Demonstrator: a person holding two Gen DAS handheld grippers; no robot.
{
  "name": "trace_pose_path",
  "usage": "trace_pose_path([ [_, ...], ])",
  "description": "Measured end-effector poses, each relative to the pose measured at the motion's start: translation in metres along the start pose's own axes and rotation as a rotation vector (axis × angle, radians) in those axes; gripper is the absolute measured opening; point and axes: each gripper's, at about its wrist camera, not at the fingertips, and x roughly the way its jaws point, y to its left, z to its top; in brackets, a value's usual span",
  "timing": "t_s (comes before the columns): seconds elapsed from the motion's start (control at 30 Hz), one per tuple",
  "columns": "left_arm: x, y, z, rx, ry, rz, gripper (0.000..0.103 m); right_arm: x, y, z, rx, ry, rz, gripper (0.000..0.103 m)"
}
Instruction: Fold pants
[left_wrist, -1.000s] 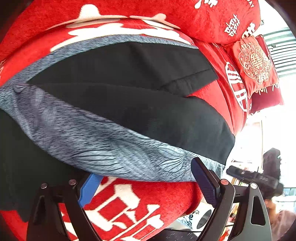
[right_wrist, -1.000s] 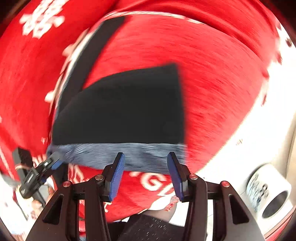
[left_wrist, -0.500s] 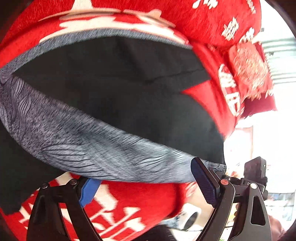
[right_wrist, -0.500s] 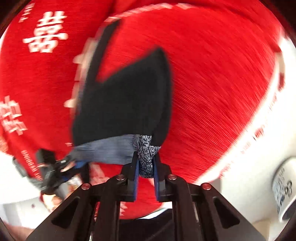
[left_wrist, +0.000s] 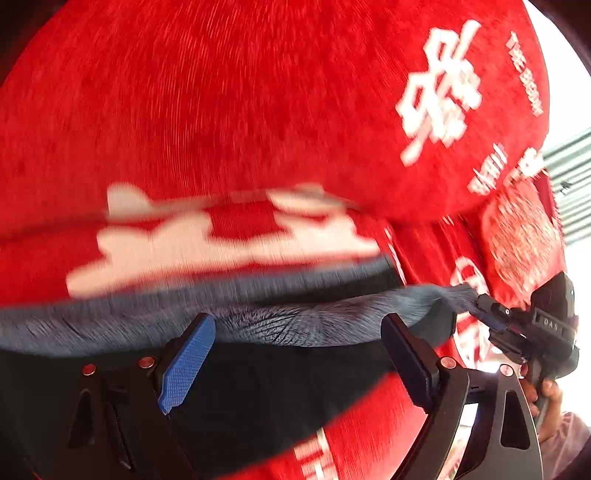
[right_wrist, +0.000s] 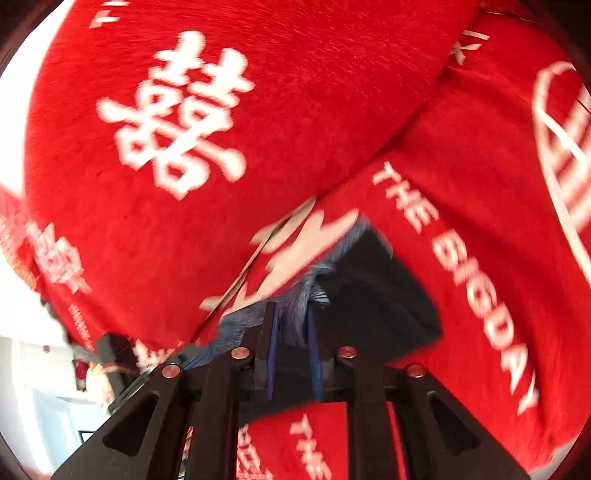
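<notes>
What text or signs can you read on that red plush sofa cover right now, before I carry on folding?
"THE BIGDAY" in white capitals on the red plush seat cover, right wrist view.
"囍", a white double-happiness sign, on the red plush back cushion.
"THE", then letters cut off, at the bottom edge of that cover.
White characters on the back cushion in the left wrist view: too blurred to read.
Small lettering on the other claw's black body: too blurred to read.

Both wrist cams close, facing red blanket, sharing pants
</notes>
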Motion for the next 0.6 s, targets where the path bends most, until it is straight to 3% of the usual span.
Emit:
trace_pose_path([
  [0.03,0.001,0.001,0.010,-0.004,-0.015,0.019,0.092,0.009,-0.003,0.012,0.004,0.018,-0.018,0.033],
  [0.07,0.000,0.002,0.016,-0.009,-0.026,0.027,0.092,0.015,-0.002,0.022,0.001,0.027,-0.036,0.057],
  [0.1,-0.003,0.003,0.023,-0.016,-0.041,0.038,0.092,0.018,-0.001,0.026,-0.016,0.030,-0.056,0.066],
  [0.23,-0.013,0.010,0.016,0.005,-0.039,0.110,0.092,0.013,-0.014,0.013,0.001,0.023,-0.080,0.068],
  [0.3,-0.013,0.017,0.002,0.012,-0.011,0.154,0.092,0.011,-0.040,-0.007,0.080,0.029,-0.132,0.064],
  [0.4,-0.007,0.033,-0.025,-0.002,0.046,0.220,0.092,0.020,-0.082,-0.031,0.236,0.055,-0.126,0.052],
  [0.43,-0.003,0.039,-0.036,-0.012,0.069,0.241,0.092,0.028,-0.092,-0.033,0.287,0.063,-0.106,0.036],
  [0.47,0.001,0.043,-0.044,-0.024,0.091,0.260,0.092,0.038,-0.100,-0.032,0.317,0.070,-0.076,0.006],
  [0.6,0.007,0.053,-0.063,-0.049,0.118,0.318,0.092,0.034,-0.071,-0.010,0.181,0.005,-0.018,0.006],
])
